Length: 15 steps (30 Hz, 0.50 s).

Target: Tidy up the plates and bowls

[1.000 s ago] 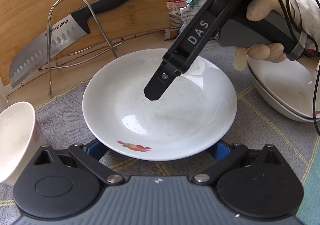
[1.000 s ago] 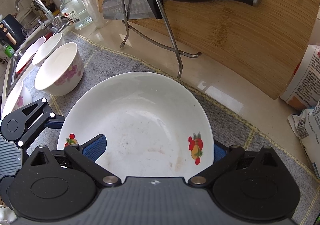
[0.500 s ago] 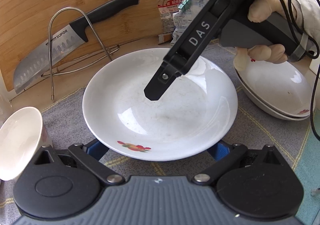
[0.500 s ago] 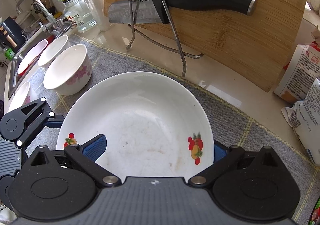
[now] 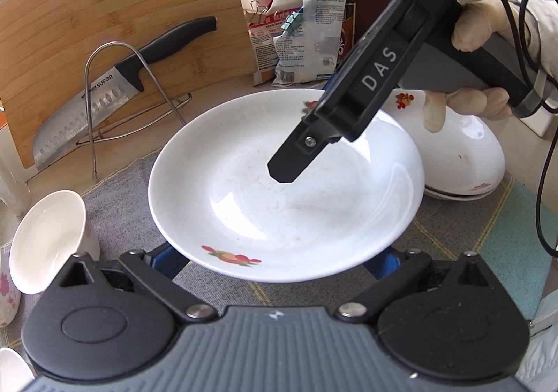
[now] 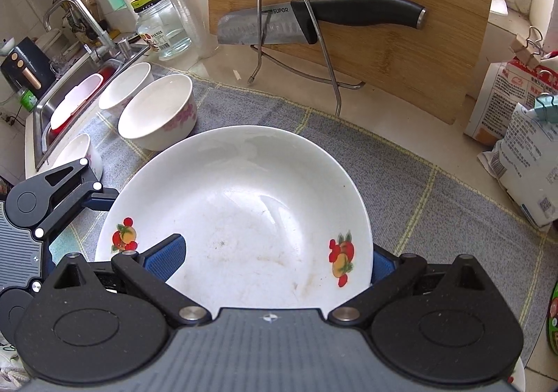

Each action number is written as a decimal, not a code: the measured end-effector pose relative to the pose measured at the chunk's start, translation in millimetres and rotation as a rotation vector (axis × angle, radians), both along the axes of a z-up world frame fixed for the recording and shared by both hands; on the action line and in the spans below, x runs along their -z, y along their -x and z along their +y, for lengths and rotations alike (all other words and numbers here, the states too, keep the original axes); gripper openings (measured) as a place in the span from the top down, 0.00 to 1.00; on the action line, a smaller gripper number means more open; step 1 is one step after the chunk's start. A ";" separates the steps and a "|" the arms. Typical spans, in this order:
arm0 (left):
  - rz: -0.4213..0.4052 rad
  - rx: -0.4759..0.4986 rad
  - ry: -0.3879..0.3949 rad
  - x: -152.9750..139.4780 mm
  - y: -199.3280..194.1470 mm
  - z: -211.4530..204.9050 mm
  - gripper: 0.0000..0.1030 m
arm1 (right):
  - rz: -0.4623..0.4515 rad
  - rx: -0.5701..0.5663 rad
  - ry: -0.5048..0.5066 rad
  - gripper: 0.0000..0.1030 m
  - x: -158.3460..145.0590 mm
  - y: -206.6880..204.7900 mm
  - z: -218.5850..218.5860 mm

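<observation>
One plate (image 6: 244,204) held betw. both grippers: right gripper (image 6: 275,263) jaws clamped on rim; left gripper (image 5: 275,259) jaws under rim, grip unclear.

grey mat (image 6: 436,190) on pale counter (image 6: 223,68)

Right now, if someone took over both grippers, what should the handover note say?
Right gripper: shut on the fruit-print plate, one finger inside the dish, the other beneath.
Left gripper: open, both pads under the plate's near rim; whether they touch it is unclear.
Already stacked: two plates on the mat, just beyond the held plate.
Loose: three bowls on the mat near the sink.
Left to do: probably set this plate on the stack, then gather the bowls.
</observation>
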<state>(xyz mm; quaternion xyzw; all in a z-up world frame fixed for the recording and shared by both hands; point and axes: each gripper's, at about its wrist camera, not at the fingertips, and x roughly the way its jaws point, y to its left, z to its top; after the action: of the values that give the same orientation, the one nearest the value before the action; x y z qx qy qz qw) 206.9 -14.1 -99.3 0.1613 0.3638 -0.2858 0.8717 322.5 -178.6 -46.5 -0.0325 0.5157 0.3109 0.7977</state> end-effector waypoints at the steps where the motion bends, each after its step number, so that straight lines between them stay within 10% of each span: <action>1: -0.001 0.002 0.000 -0.6 1.7 -0.6 0.02 | -0.001 0.005 0.002 0.00 -1.1 4.4 -0.9; 15: -0.029 0.083 -0.029 -16.3 30.9 -22.0 0.02 | -0.022 0.071 -0.022 0.00 -17.4 49.5 -28.9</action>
<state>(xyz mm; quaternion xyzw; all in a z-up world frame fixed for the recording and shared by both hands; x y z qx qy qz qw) 176.0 -36.1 -83.0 0.1931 0.3481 -0.3138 0.8620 272.9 -207.5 -29.1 -0.0086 0.5042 0.2878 0.8142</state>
